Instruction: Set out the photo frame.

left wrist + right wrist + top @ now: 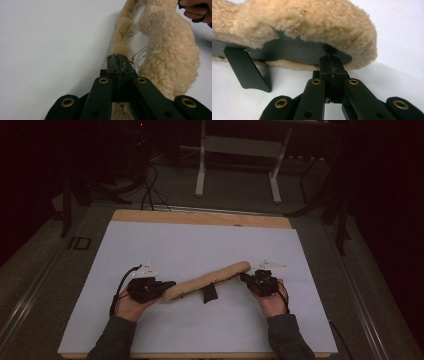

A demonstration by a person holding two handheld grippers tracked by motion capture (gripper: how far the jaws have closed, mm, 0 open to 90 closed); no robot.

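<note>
a long tan fleece pad lies slanted on the white surface. the left gripper touches the pad's near-left end, the right gripper its far-right end. a black strap sticks out beneath the pad's middle.

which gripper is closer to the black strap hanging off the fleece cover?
Right. The right gripper is clamped on the end of the fleece cover nearer the black strap. The left gripper pinches the opposite end, slightly farther from it.
</note>
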